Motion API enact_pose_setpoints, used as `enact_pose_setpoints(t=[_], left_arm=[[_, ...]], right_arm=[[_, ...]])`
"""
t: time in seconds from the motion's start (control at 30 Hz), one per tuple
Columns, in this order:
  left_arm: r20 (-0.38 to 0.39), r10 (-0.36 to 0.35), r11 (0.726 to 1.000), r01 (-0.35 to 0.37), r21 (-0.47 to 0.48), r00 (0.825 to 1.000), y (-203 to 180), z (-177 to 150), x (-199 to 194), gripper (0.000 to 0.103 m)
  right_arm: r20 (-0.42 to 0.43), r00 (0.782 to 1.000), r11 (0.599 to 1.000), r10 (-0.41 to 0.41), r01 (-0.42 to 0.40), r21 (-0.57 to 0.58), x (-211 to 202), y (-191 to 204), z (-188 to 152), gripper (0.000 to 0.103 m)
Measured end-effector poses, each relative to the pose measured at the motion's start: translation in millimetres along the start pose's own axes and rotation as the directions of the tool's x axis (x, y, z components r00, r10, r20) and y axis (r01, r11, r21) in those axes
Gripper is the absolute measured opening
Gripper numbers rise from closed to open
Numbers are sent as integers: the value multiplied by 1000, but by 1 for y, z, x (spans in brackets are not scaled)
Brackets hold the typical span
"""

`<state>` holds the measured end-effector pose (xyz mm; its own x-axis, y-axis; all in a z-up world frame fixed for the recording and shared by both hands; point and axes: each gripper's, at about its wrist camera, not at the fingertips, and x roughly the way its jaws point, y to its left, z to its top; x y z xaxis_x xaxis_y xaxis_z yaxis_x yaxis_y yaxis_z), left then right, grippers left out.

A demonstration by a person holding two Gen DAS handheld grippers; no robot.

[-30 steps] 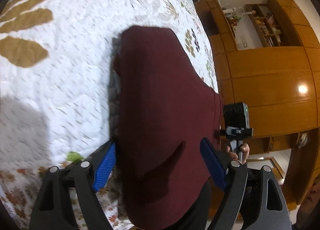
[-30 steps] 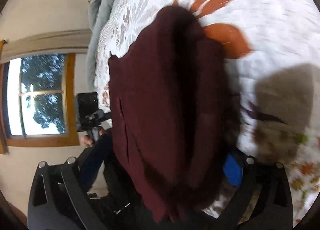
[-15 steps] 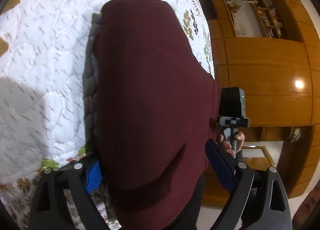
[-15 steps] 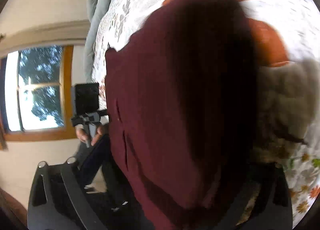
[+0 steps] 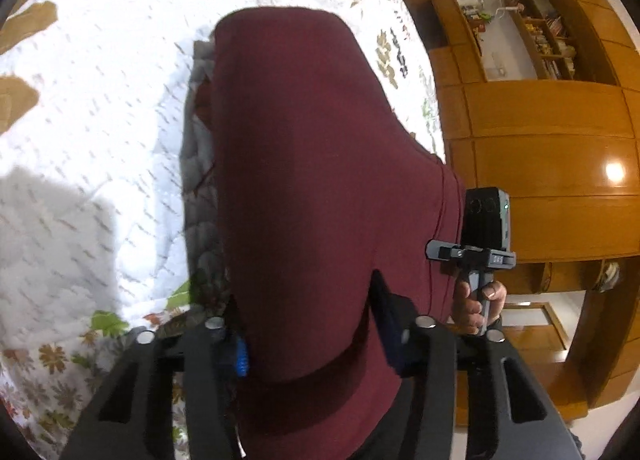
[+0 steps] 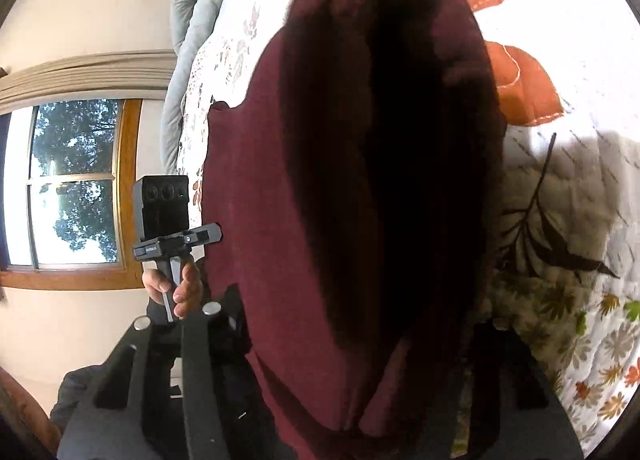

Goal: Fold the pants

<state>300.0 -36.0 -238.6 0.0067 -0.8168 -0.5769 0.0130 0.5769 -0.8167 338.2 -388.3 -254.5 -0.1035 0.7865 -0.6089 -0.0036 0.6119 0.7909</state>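
The maroon pants (image 5: 304, 163) drape over my left gripper (image 5: 316, 344) and stretch forward over the bed. The left fingers (image 5: 240, 352) stand wide apart with the cloth lying across them, not pinched. In the right wrist view the same pants (image 6: 360, 179) cover my right gripper (image 6: 360, 340); its right finger is hidden under the cloth and its left finger (image 6: 230, 324) stands far out. Each view shows the other gripper's handle, held by a hand beside the pants' edge: the right one (image 5: 480, 252) and the left one (image 6: 168, 236).
A white quilted bedspread (image 5: 100, 99) with leaf and flower prints lies under the pants. Wooden wardrobes (image 5: 552, 163) stand past the bed in the left wrist view. A window (image 6: 72, 183) and a grey blanket (image 6: 192, 31) show in the right wrist view.
The pants have swung closer and filled more of both views, then settled back slightly in the left wrist view. Both grippers stay under the cloth, side by side.
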Motion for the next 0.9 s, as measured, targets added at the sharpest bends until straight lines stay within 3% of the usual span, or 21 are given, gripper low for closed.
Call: enact_pose_setpoints(t=[0.47,0.67,0.9], left_arm=[[35,-48,998,46,53,998,-18,1,-21,38],[64,-38,997,34,64,997,-20,4,-38,38],[108,-53,997,47,60,993,-15,1,-64,37]], right_arm=[[30,999,998,-36,37,-42,-20,46,-17,41],[15,998,994,-60,61,-90,-3,81,-10,40],[-6,999,993,-47,46,-113,-5,82,5,40]])
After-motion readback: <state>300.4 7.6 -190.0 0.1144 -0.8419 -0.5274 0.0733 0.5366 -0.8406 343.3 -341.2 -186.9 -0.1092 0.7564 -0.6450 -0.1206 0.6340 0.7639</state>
